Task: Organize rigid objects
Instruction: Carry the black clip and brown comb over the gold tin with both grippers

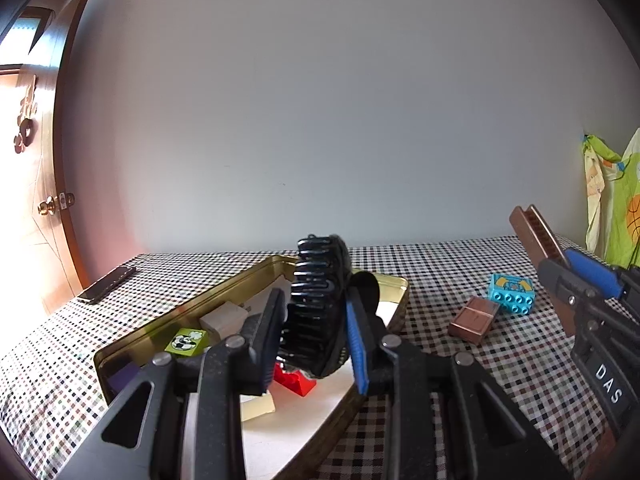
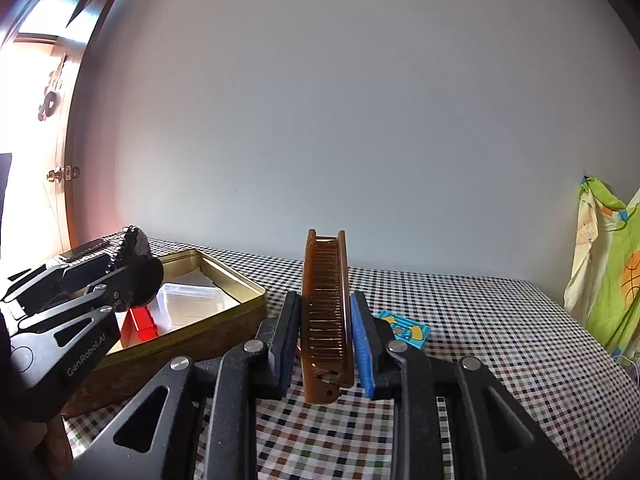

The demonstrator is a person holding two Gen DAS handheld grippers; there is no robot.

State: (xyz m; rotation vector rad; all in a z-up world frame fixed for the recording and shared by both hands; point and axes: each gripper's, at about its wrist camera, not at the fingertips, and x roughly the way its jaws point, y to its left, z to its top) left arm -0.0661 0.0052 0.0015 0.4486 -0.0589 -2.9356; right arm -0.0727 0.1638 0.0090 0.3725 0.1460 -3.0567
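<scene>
My left gripper (image 1: 316,332) is shut on a black toothed hair brush (image 1: 320,304), held upright above the gold tin (image 1: 394,292). The tin holds a red brick (image 1: 296,382), a green football brick (image 1: 187,342), a pale block (image 1: 224,318) and a clear plastic box (image 2: 188,300). My right gripper (image 2: 326,332) is shut on a brown folding comb (image 2: 326,304), lifted over the checked cloth to the right of the tin. In the left wrist view the same comb (image 1: 536,236) sticks up at the right edge.
A brown case (image 1: 474,320) and a turquoise brick (image 1: 512,292) lie on the checked tablecloth (image 2: 500,340) right of the tin. A phone (image 1: 106,284) rests at the table's far left corner. A wall runs behind the table, a door at left, green cloth (image 2: 608,272) at right.
</scene>
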